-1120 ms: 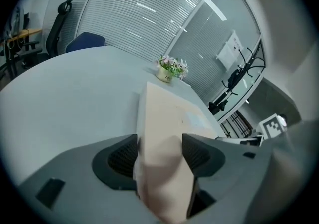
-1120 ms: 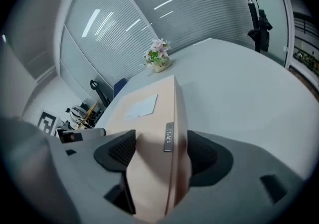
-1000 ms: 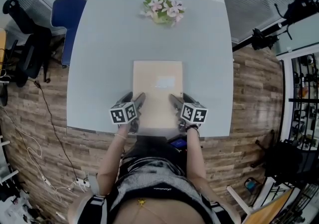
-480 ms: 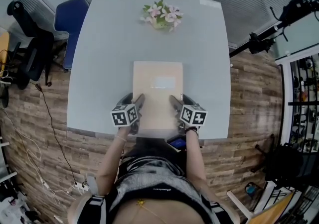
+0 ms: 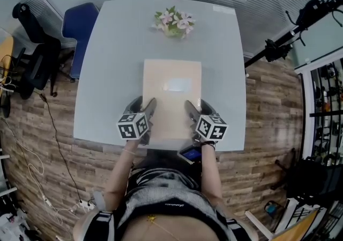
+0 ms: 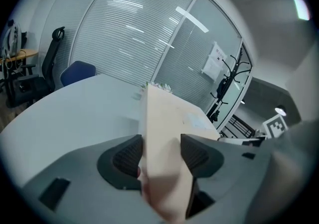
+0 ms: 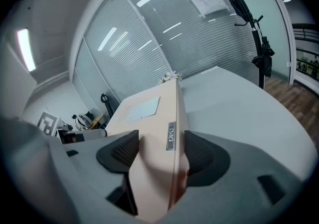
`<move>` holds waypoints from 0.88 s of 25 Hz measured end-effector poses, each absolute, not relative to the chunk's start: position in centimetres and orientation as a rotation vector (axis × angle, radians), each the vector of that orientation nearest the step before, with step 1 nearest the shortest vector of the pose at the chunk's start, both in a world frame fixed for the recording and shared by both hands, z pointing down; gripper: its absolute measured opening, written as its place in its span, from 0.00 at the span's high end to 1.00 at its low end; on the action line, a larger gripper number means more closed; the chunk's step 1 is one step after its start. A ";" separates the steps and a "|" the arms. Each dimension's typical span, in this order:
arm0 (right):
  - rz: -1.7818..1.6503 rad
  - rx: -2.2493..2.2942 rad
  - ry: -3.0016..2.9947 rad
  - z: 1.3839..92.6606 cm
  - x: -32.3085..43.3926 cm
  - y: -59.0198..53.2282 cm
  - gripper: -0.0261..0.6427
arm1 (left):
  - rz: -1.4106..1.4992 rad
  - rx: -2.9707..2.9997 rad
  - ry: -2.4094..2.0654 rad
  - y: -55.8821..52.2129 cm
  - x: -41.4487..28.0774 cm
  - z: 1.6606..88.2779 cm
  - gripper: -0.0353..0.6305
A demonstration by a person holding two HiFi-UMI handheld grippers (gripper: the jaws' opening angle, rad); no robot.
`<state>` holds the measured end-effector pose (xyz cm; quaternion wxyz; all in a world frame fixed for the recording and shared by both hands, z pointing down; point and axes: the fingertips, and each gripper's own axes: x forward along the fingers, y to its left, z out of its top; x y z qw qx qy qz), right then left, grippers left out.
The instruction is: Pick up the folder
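Obs.: beige folder (image 5: 172,95) sits over the near half of the grey table (image 5: 112,47), long axis pointing away from the person toward the flower arrangement (image 5: 174,19), which is well apart from it.

Left gripper (image 5: 143,105): jaws stand wide but clamp the folder's left edge near the near corner, with the ribbed pads pressed on its top and bottom faces. Right gripper (image 5: 198,107): same hold on the right edge, jaws wide and the pads closed on the board on either side of the spine label (image 7: 171,136).

Folder position: held between both grippers, and it looks raised off the tabletop. From the head view I cannot settle whether the far edge is clear.

Handling (judgement):
- Thick, boxy body, so probably stiff board that will not sag between two grips.
- Weight unknown; may be loaded.
- Smooth faces, so slip is the main risk.
- Both holds are at the near end, so the far end will lever downward.

Best purchase: opposite long edges, squeezing across the thickness, hands level with each other.
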<state>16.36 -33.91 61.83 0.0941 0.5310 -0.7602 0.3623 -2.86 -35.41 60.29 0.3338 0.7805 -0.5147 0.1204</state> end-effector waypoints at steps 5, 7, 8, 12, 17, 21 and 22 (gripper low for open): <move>1.005 1.607 -2.327 58.1 16.8 -34.1 0.54 | 0.262 2.105 -1.387 -35.5 -2.5 56.3 0.59; 0.968 1.626 -2.348 56.4 17.0 -34.0 0.54 | 0.238 2.130 -1.400 -35.4 -2.3 54.7 0.59; 0.945 1.635 -2.359 55.4 17.0 -33.9 0.54 | 0.225 2.142 -1.407 -35.4 -2.3 53.8 0.59; 0.839 1.667 -2.407 51.7 17.2 -33.8 0.54 | 0.164 2.185 -1.427 -35.2 -2.1 50.5 0.59; 0.712 1.697 -2.462 47.3 17.4 -33.3 0.54 | 0.083 2.235 -1.452 -34.5 -1.9 46.5 0.59; 0.659 1.718 -2.500 44.8 17.3 -32.8 0.54 | 0.053 2.269 -1.487 -34.1 -2.0 43.8 0.59; 0.657 1.724 -2.511 44.3 17.3 -32.7 0.54 | 0.043 2.280 -1.500 -34.0 -2.0 43.1 0.59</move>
